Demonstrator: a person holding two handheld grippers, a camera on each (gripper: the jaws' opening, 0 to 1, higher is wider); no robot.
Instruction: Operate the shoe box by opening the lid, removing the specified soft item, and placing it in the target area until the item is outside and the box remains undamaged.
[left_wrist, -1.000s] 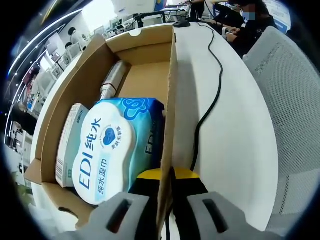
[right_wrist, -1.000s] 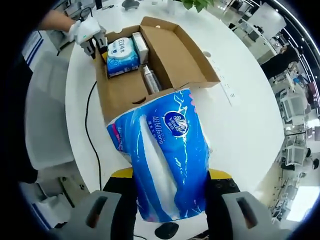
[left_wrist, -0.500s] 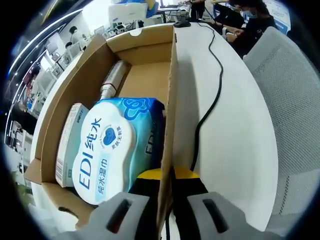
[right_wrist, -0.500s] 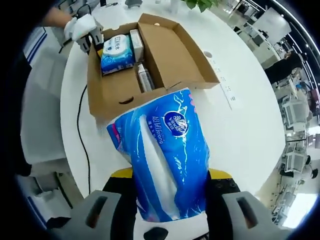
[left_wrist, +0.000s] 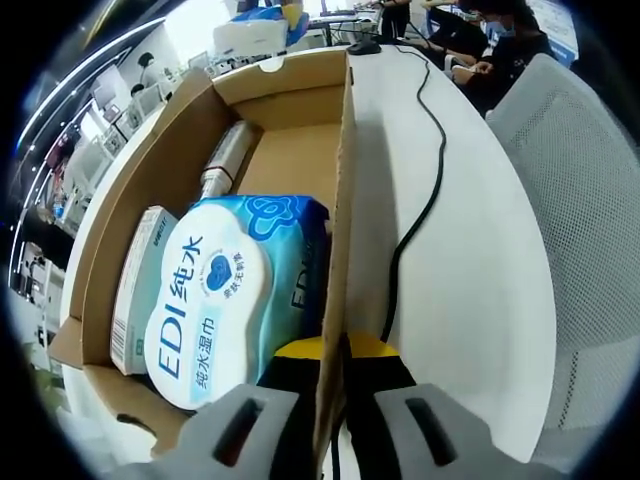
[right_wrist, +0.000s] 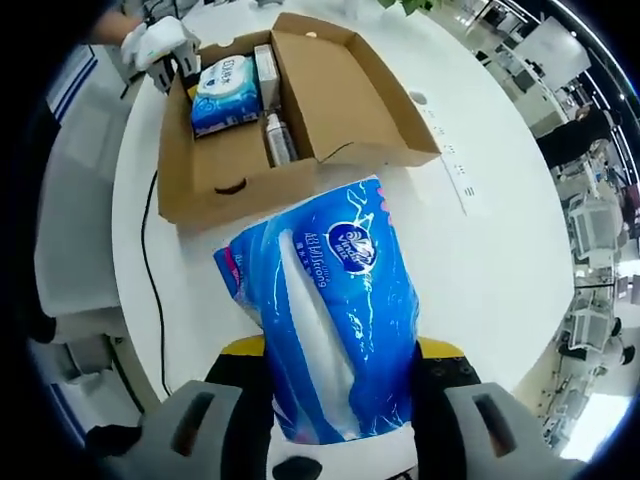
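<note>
My right gripper (right_wrist: 335, 400) is shut on a blue plastic pack of tissue rolls (right_wrist: 325, 310), held above the white table in front of the open cardboard shoe box (right_wrist: 190, 175). My left gripper (left_wrist: 330, 400) is shut on the box's side wall (left_wrist: 343, 190), one jaw inside and one outside. In the right gripper view that gripper (right_wrist: 170, 65) shows at the box's far end, in a white-gloved hand. Inside the box lie a blue EDI wet-wipe pack (left_wrist: 225, 290), a small white carton (left_wrist: 135, 285) and a silver bottle (left_wrist: 222, 160).
The box lid (right_wrist: 345, 90) lies flat open on the round white table (right_wrist: 480, 250). A black cable (left_wrist: 425, 200) runs beside the box. A grey mesh chair (left_wrist: 575, 200) stands at the table edge. Seated people and desks fill the background.
The right gripper with the tissue pack has drawn back from the box, which now looks smaller and fully clear of the pack. The left gripper has not moved.
</note>
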